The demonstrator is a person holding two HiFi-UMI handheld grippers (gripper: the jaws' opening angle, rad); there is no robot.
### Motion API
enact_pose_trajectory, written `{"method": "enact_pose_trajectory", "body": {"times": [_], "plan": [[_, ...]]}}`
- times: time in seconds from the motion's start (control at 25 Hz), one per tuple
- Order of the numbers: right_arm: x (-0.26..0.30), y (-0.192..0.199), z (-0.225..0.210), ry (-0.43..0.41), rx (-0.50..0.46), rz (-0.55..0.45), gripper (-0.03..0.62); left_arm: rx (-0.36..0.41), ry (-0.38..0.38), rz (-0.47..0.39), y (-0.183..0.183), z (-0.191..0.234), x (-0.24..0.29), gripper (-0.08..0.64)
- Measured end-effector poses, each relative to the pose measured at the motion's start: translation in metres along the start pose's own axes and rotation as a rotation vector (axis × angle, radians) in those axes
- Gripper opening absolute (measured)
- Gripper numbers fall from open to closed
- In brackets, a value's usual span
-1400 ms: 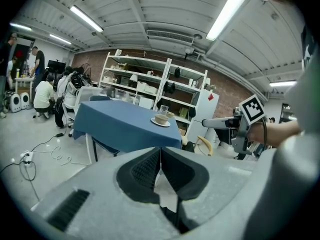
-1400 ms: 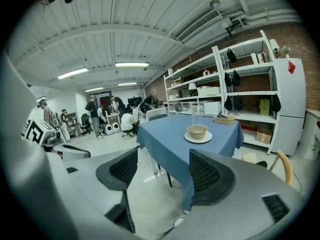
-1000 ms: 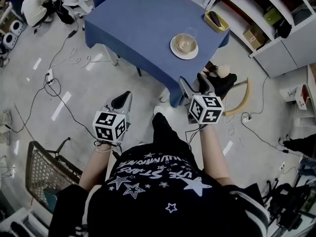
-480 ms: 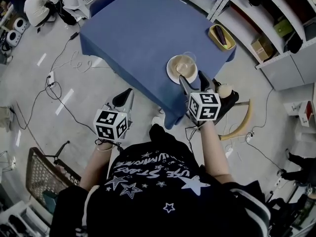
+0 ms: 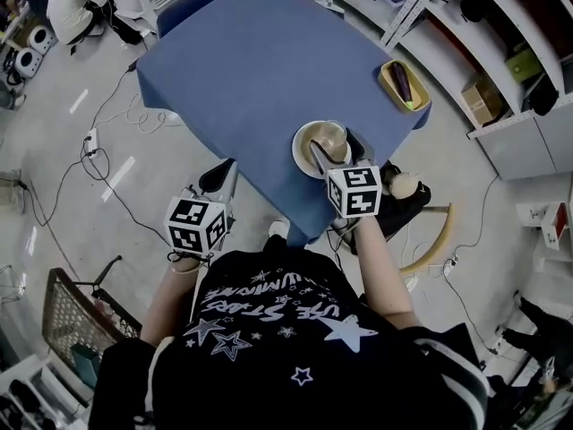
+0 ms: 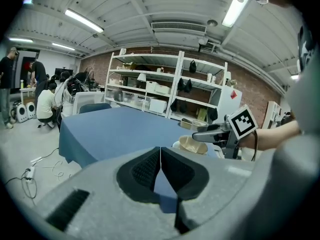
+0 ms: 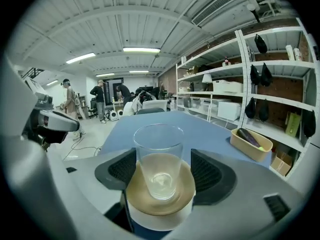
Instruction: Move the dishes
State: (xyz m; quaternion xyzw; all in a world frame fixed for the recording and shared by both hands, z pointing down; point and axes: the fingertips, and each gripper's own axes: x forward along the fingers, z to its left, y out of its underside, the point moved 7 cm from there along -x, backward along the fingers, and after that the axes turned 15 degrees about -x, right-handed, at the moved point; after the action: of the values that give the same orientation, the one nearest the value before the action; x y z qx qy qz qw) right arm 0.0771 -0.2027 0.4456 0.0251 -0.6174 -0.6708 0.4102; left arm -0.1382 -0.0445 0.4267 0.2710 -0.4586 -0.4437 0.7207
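Observation:
A clear glass [image 7: 158, 156] stands upright on a tan plate [image 7: 161, 207] near the front right corner of the blue table [image 5: 242, 70]. My right gripper [image 7: 160, 173] is open, one jaw on each side of the glass just above the plate; in the head view the right gripper [image 5: 333, 144] hangs over the plate [image 5: 304, 141]. My left gripper [image 5: 226, 174] is shut and empty, off the table's front edge over the floor. Its own view shows the left gripper [image 6: 160, 165] pads pressed together, with the plate [image 6: 192, 144] and the right gripper [image 6: 214, 132] beyond.
A yellow tray [image 5: 403, 83] holding a dark eggplant sits at the table's right corner. Shelving [image 5: 501, 52] runs along the right. A blue chair [image 5: 190, 0] stands at the table's far side. A wire basket [image 5: 76, 316] and cables [image 5: 98, 164] lie on the floor at left.
My right gripper has moved forward from the table's edge to straddle the glass and plate. The person has stepped closer to the table. The left gripper stays low by the front edge.

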Motion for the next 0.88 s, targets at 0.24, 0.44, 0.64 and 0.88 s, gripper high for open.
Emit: {"method": "enact_pose_trajectory", "body": {"times": [0.24,0.44,0.64,0.88], "plan": [[0.014,-0.003,0.002,-0.026,-0.041,-0.004,0.321,-0.016,-0.022,0.018,0.002,0.002,0.007,0.022],[0.015,0.0,0.003,-0.018,-0.03,-0.014,0.279,-0.012,-0.021,0.026,0.001,0.005,0.009,0.023],[0.015,-0.006,0.003,-0.039,-0.034,0.01,0.278,0.009,0.027,0.071,-0.008,0.013,0.022,0.023],[0.004,-0.029,-0.001,-0.023,-0.01,-0.01,0.277,0.057,0.095,0.119,-0.024,0.026,0.051,0.021]]}}
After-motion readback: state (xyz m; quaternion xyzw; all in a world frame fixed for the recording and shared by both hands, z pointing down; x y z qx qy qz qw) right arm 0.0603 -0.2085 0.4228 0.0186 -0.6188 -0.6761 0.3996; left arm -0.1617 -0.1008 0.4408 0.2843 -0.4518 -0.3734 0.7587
